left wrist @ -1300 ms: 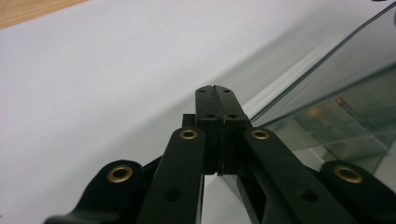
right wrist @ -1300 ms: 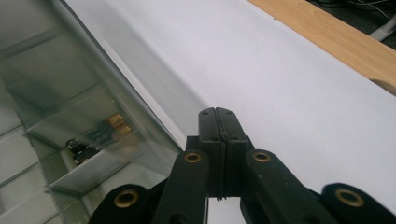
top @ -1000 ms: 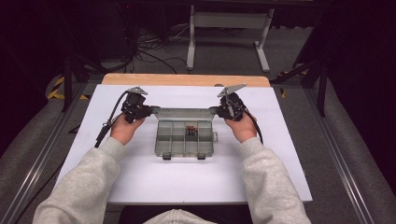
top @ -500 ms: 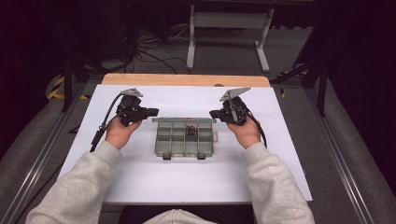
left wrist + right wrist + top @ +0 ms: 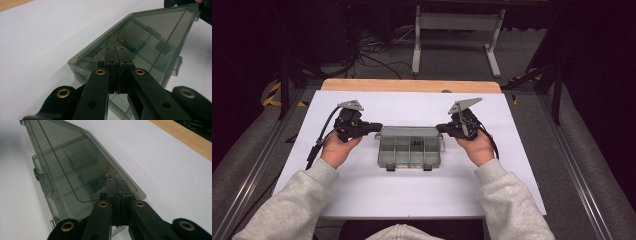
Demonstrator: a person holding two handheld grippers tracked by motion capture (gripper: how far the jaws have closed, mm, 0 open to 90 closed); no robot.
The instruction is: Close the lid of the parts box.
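1. A smoky see-through compartment box (image 5: 410, 146) lies near the middle of the white worktop (image 5: 412, 195), lid down, its two latch tabs at its 6 o'clock edge toward the person.
2. The left tongs (image 5: 376, 126) sit at the box's 9 o'clock end, jaws pressed together with nothing between them; in the left gripper view the left tongs (image 5: 117, 53) lie over the box's near corner, and whether they touch the lid cannot be told.
3. The right tongs (image 5: 440, 128) sit at the 3 o'clock end, likewise closed flat on themselves. In the right gripper view the right tongs (image 5: 116, 185) cover the lid's near corner; contact is unclear there too.
4. Inside the box, a small dark item with brass-coloured bits (image 5: 103, 180) shows through the lid, too murky to identify.
5. The tinted plastic blurs the dividers; the other compartments' contents cannot be made out.
6. In the left gripper view, the far gripper is cut off at 1 o'clock.
7. The worktop's wooden strip (image 5: 411, 85) runs along 12 o'clock; beyond it the room is dark.
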